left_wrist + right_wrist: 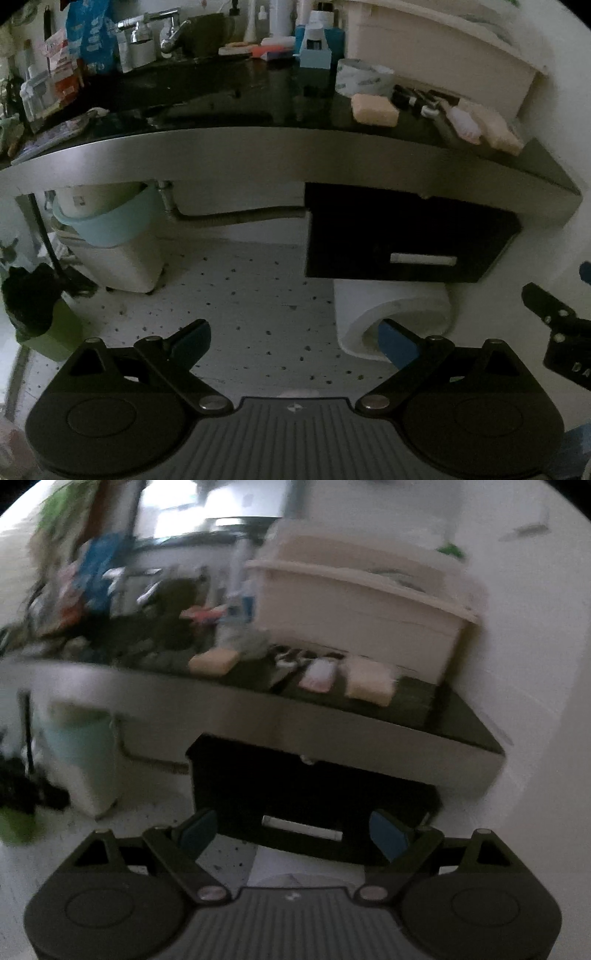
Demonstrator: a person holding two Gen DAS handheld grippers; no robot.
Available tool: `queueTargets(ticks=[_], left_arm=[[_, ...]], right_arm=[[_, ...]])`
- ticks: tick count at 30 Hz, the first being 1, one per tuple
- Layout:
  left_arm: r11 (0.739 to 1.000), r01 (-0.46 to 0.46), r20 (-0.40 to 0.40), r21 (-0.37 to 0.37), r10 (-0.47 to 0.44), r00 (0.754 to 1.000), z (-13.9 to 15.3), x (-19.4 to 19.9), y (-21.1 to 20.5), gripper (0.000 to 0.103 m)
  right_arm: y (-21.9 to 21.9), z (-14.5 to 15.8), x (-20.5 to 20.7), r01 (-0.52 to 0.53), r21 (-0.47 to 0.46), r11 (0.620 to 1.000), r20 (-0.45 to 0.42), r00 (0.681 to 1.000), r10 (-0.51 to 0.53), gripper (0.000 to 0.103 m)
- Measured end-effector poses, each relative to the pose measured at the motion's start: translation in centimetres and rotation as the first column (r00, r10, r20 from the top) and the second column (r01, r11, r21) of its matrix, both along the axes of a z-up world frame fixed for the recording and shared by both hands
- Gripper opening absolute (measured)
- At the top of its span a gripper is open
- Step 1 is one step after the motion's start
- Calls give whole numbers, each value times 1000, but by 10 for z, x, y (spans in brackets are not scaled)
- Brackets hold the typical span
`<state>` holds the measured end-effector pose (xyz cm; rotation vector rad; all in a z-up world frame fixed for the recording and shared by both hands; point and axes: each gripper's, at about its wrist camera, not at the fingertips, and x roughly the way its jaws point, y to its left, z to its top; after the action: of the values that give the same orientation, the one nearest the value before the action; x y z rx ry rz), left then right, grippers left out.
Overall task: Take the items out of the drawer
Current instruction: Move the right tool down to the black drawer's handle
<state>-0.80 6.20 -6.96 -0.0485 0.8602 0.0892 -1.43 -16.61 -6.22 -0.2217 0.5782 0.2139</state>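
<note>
The drawer (pixel 406 236) is a dark front mounted under the right end of the tabletop (pixel 288 155), with a pale bar handle (pixel 423 259) low on its face; in both views the front sits flush and the drawer appears shut, so its contents cannot be seen. Several items lie on the tabletop directly above it: a tan sponge (pixel 373 109), a roll of tape (pixel 364 77), a pink-and-white packet (pixel 463 122) and a second pale sponge (pixel 498 134) at the far right edge. This arrangement fits two stages equally: a shut drawer with its items inside, or a drawer shut again with those items set out above it; the views do not settle which. The left gripper (pixel 295 345) hangs over the speckled floor (pixel 251 288), well apart from the drawer and to its left, fingers spread wide and holding nothing. The right gripper (pixel 293 832) faces the drawer front squarely, with the handle (pixel 301 829) lying between its fingers in the right wrist view; the fingers are spread wide and hold nothing, and whether they have reached the handle cannot be told from the blurred view. If the drawer is to be opened, judgement suggests keeping the right gripper centred on the handle, closing the fingers fully over the bar before pulling, and drawing straight toward the near side to avoid racking the drawer. A white toilet (pixel 399 325) stands just below the drawer, so the pull path should stay level and clear of it.
</note>
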Motion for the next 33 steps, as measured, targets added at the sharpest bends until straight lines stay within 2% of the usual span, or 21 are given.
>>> queueTargets(ticks=[4, 8, 10, 12, 15, 16, 18, 20, 27, 31, 33], left_arm=[[1000, -11, 23, -28, 12, 1000, -8, -6, 7, 98], [999, -8, 31, -41, 10, 999, -15, -6, 16, 98], [999, -10, 47, -41, 12, 999, -17, -8, 19, 98], [999, -4, 59, -47, 7, 998, -18, -10, 22, 98], [995, 20, 57, -98, -14, 998, -19, -9, 28, 99], [993, 23, 55, -118, -16, 998, -19, -9, 30, 99], [989, 25, 53, -145, -18, 998, -21, -9, 33, 99], [989, 23, 57, -148, -15, 998, -22, -9, 34, 99], [983, 1, 49, -184, 9, 999, -28, 0, 42, 98], [976, 20, 67, -218, -5, 998, -29, 2, 43, 98], [976, 27, 77, -215, -10, 997, -29, 2, 42, 98]], right_arm=[[6, -18, 11, -107, -79, 991, -30, 994, 105, 90], [16, -38, 21, -202, -155, 967, -58, 979, 195, 90], [25, -50, 23, -238, -194, 952, -66, 971, 230, 90], [33, -63, 30, -260, -279, 924, -62, 965, 253, 90], [38, -85, 48, -292, -341, 894, -111, 956, 270, 89], [39, -93, 55, -303, -355, 884, -130, 953, 274, 87], [41, -108, 68, -327, -391, 861, -170, 944, 282, 72], [44, -125, 80, -352, -449, 821, -209, 935, 287, 64], [49, -171, 109, -439, -614, 656, -243, 896, 372, 64], [53, -190, 126, -502, -640, 582, -294, 859, 418, 64], [55, -197, 140, -529, -671, 520, -316, 838, 444, 64]])
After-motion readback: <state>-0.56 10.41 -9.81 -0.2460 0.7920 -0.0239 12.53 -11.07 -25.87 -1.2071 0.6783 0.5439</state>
